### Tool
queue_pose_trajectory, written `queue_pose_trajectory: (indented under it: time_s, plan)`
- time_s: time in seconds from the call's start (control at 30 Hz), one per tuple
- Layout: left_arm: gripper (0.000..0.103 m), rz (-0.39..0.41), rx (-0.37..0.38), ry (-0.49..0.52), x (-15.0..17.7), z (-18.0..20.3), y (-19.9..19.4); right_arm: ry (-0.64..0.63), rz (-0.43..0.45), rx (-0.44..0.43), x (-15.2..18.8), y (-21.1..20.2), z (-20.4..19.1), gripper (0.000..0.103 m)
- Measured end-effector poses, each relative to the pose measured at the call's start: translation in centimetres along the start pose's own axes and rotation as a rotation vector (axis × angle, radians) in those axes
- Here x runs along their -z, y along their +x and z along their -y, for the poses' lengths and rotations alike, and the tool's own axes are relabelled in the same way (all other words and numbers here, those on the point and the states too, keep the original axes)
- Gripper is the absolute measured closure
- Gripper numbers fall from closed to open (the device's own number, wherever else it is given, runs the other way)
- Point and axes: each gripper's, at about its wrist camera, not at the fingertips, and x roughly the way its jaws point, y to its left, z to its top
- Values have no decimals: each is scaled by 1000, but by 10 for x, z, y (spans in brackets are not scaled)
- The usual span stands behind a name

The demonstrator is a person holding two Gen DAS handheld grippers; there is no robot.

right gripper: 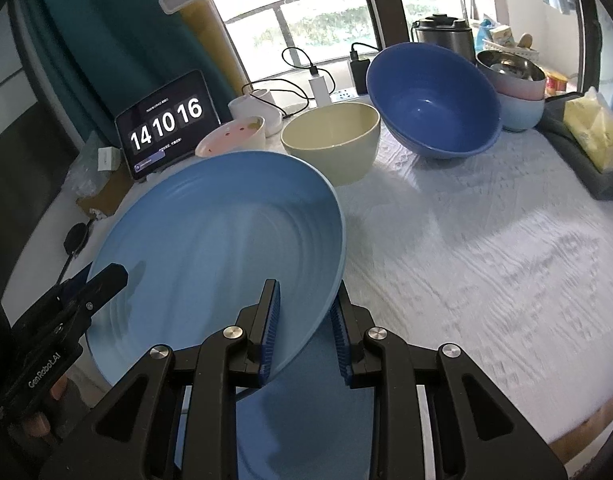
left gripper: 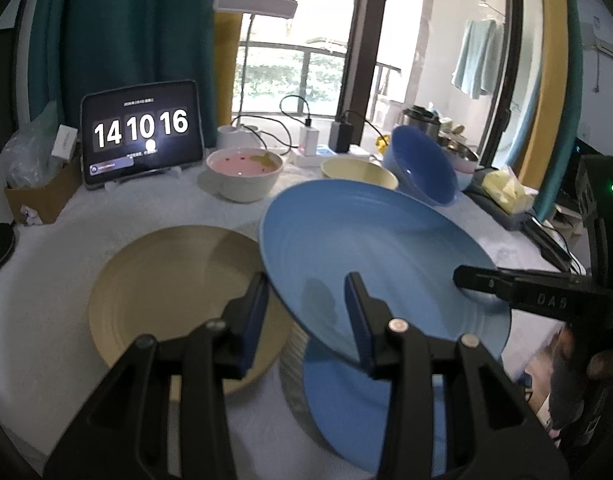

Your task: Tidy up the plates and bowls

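A light blue plate point(left gripper: 370, 248) is held tilted above the table, also in the right wrist view point(right gripper: 226, 232). My left gripper point(left gripper: 306, 312) straddles its near rim with its jaws apart. My right gripper point(right gripper: 304, 320) clamps the plate's edge and shows from the right in the left view point(left gripper: 482, 282). A beige plate point(left gripper: 174, 280) lies flat on the table to the left. Another blue plate point(left gripper: 346, 404) lies under the raised one. A dark blue bowl point(right gripper: 434, 100), a beige bowl point(right gripper: 334, 136) and a pink-lined white bowl point(left gripper: 244, 174) stand behind.
A tablet clock point(left gripper: 140, 132) stands at the back left beside a cardboard box point(left gripper: 38, 196). Chargers and cables point(left gripper: 310, 136), a lamp base point(right gripper: 258, 108), stacked bowls point(right gripper: 518, 84) and a yellow tissue pack point(right gripper: 594, 128) line the back and right. White cloth point(right gripper: 486, 248) covers the table.
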Motion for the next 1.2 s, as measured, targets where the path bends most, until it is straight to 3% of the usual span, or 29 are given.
queue_pose_trajectory:
  time_s: [0.73, 1.2]
  plan:
    - [62, -141, 60, 65, 56, 25, -7, 2, -24, 42, 50, -29, 9, 75]
    - [60, -197, -11, 87, 70, 20, 0, 10, -62, 94, 59, -21, 21, 75]
